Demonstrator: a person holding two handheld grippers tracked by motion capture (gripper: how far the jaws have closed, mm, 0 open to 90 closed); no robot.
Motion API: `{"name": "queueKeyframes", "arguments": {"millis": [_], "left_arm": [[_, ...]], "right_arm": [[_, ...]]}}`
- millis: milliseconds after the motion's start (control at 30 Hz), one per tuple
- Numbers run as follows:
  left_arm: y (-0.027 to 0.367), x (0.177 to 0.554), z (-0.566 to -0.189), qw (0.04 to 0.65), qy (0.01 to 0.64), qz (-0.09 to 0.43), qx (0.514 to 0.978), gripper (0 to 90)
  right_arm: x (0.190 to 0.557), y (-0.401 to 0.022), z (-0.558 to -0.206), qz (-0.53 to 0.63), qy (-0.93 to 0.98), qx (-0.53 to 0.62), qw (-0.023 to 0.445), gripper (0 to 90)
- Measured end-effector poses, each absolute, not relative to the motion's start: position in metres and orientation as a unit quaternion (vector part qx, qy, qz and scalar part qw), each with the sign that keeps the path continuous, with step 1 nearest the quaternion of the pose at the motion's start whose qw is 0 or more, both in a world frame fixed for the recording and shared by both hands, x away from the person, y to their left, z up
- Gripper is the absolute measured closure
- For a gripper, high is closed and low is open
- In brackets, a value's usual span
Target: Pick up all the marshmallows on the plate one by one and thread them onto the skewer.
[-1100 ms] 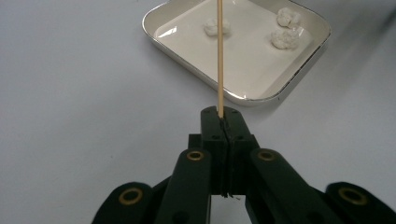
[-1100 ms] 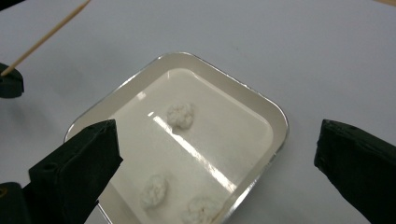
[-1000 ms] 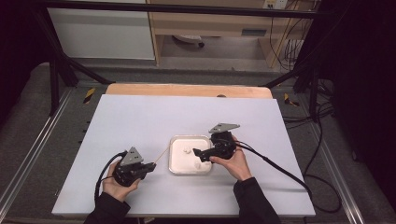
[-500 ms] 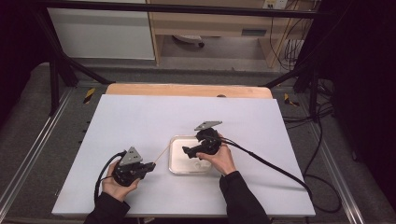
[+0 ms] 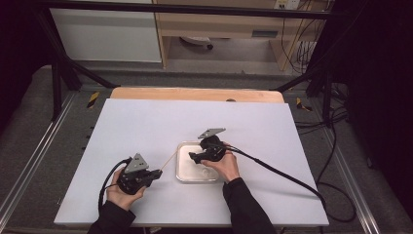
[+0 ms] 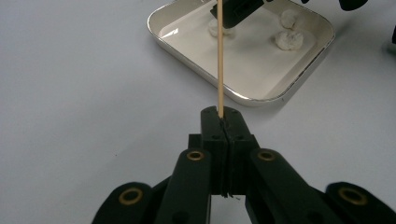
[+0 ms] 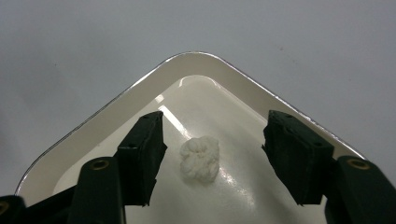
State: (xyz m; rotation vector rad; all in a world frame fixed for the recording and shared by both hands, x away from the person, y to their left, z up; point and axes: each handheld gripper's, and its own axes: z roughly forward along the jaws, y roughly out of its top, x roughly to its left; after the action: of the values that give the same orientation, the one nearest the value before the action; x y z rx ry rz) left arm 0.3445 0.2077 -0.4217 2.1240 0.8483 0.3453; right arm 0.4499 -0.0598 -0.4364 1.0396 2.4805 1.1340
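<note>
Right gripper (image 7: pixel 212 154) down in the tray (image 7: pixel 116 105), jaws just been closing but not yet touching the white lump (image 7: pixel 201 158) between them. Left gripper (image 6: pixel 223 122) clamped on a skewer (image 6: pixel 220 56) aimed at the tray. Risk: off-centre squeeze squashes or flicks the soft lump away

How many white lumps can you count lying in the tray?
3. In the left gripper view, two lie close together in the tray's far right corner; a third lies behind the wooden skewer, under the other hand-held gripper, which may hide more.
</note>
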Motion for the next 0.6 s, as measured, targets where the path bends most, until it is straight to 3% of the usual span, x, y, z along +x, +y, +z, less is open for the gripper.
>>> {"name": "queueKeyframes", "arguments": {"millis": [133, 600], "left_arm": [[0.2076, 0.3445, -0.422, 0.403, 0.336, 0.137, 0.841, 88.7], [0.2072, 0.3443, -0.4221, 0.402, 0.334, 0.138, 0.841, 88.7]], "right_arm": [[0.4499, -0.0589, -0.4396, 0.381, 0.849, 0.352, 0.101, 49.2], [0.4476, -0.0574, -0.446, 0.373, 0.858, 0.34, 0.096, 62.5]]}}
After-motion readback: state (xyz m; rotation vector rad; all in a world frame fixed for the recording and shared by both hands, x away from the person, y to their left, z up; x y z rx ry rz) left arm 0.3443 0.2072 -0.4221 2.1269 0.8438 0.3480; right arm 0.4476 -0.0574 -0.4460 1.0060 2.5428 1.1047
